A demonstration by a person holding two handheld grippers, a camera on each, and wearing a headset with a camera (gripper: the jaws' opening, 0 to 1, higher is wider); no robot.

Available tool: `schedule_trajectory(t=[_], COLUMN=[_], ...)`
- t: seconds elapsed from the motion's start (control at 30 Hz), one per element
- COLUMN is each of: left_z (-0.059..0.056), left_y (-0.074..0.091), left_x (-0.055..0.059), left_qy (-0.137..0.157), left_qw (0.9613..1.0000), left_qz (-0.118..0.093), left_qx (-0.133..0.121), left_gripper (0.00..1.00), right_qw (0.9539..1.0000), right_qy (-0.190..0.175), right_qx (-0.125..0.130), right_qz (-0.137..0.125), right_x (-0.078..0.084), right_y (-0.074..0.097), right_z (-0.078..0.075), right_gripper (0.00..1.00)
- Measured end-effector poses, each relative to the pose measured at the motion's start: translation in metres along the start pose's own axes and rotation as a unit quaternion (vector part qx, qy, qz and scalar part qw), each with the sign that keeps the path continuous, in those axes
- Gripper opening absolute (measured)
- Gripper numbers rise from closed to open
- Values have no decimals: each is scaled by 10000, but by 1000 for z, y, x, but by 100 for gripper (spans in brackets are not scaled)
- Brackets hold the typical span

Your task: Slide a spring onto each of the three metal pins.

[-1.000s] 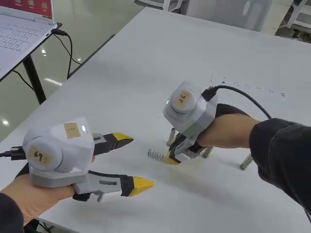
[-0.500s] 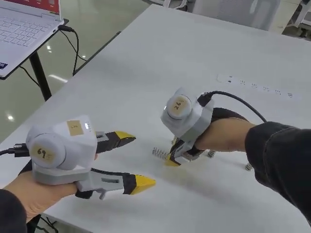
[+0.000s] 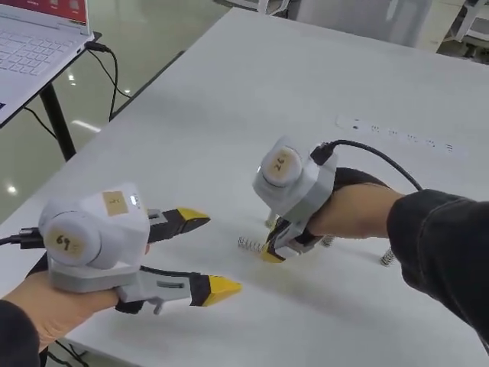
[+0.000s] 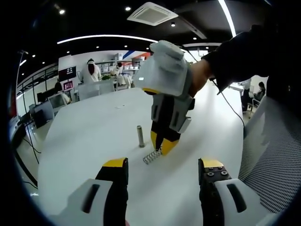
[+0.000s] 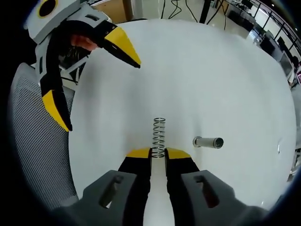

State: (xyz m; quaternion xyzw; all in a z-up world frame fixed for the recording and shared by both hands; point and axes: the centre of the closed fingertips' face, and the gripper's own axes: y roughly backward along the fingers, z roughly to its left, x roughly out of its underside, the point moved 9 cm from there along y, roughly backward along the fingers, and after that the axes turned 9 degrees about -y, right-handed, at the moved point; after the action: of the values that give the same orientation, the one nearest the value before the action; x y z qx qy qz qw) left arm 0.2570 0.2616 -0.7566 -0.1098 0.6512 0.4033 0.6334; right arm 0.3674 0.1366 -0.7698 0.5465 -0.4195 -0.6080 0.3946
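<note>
right gripper [image 5: 158, 153] clenched on one end of a spring [image 5: 159, 132] toward the desk's [image 5: 211, 70] near edge, a pin [image 5: 208, 141] just beside it. left gripper [image 4: 163, 163] released, jaws wide apart.

Shiny metal spring [image 5: 159, 134]; matt white table [image 3: 252, 92].

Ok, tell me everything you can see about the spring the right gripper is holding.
The spring is a thin coil of silvery wire, straight. The right gripper pinches one end between its yellow tips; the rest sticks out free. It lies nearly flat, low at the white table, apart from an upright metal pin, not yet on it.
</note>
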Motion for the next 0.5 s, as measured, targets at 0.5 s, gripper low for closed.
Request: schedule_trajectory(t=[0.5], left_z=[-10], left_y=[-20], left_x=[-19], left_qy=[-295], left_qw=[9988], left_qz=[-58], left_qx=[385], left_gripper=[52], right_qw=[9986], right_qy=[476], right_qx=[-202], right_qz=[74], right_x=[17], right_y=[50], right_z=[25], right_gripper=[13])
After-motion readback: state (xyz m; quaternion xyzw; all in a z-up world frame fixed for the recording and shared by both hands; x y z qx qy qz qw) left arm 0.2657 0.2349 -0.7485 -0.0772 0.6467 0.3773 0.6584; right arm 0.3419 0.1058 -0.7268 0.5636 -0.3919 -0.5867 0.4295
